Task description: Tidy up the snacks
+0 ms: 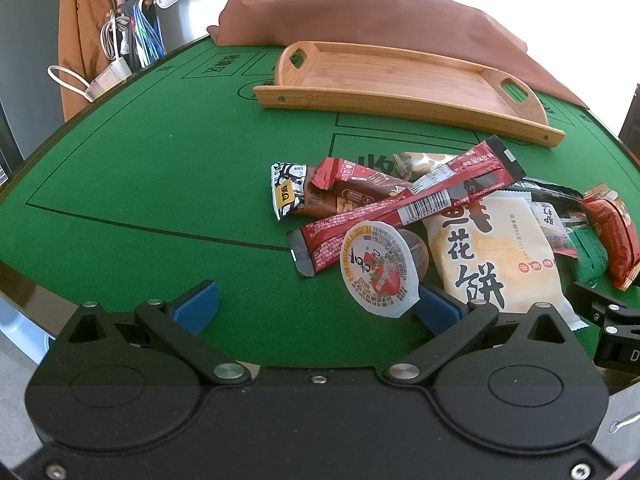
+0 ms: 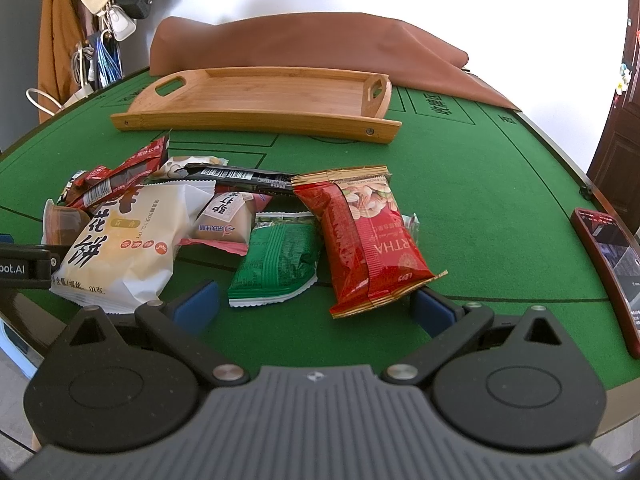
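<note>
A heap of snack packets lies on the green table [image 1: 160, 184]. In the left wrist view a round jelly cup [image 1: 378, 268] leans at the heap's near edge, beside a long red stick pack [image 1: 404, 204] and a cream pastry bag [image 1: 492, 256]. My left gripper [image 1: 316, 306] stands open just in front of the cup, holding nothing. In the right wrist view a red nut packet [image 2: 368, 236] and a green packet [image 2: 276, 264] lie closest. My right gripper [image 2: 316, 306] is open, with their near ends between its fingers. An empty wooden tray [image 1: 400, 80] [image 2: 256, 100] sits beyond the heap.
A brown cloth [image 2: 304, 44] is bunched behind the tray. A phone in a red case [image 2: 612, 268] lies at the table's right edge. Coats and bags [image 1: 116, 20] hang at the far left. The other gripper's body [image 1: 612, 320] shows at the right.
</note>
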Demonstrator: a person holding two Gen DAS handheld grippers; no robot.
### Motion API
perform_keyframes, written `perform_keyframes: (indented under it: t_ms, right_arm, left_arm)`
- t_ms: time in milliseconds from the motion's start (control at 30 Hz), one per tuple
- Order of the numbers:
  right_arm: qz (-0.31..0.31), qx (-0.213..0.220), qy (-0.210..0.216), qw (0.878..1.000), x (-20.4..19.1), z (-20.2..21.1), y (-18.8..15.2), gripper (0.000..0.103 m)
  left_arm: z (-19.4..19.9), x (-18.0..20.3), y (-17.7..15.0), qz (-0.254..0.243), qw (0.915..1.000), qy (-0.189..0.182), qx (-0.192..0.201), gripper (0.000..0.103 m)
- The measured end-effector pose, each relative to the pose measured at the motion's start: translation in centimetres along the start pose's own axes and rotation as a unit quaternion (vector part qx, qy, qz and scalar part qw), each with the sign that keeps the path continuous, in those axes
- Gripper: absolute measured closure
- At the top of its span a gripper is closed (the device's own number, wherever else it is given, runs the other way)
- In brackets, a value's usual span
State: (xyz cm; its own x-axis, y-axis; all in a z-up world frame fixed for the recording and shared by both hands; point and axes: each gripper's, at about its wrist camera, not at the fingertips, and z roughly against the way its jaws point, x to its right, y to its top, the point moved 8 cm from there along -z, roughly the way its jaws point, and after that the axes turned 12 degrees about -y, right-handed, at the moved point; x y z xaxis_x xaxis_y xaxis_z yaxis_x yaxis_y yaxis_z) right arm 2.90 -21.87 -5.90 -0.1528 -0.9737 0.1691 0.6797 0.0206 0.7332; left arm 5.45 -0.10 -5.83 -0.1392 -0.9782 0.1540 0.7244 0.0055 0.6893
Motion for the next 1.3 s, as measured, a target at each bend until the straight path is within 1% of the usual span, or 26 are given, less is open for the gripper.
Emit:
perform_keyframes:
  t_ms: [933, 1300]
  right_arm:
    - [-0.001, 0.003, 0.001, 1.0, 0.29, 0.29, -0.22, 0.0]
    - [0.003, 0.004, 0.005, 1.0, 0.09, -0.21, 0.04, 0.0]
  left_arm:
    - [0.01, -0.01, 0.01, 0.0, 1.0, 0.0, 0.0, 0.0]
    - [0.02, 0.0, 0.01, 0.0, 1.0, 0.0, 0.001, 0.0]
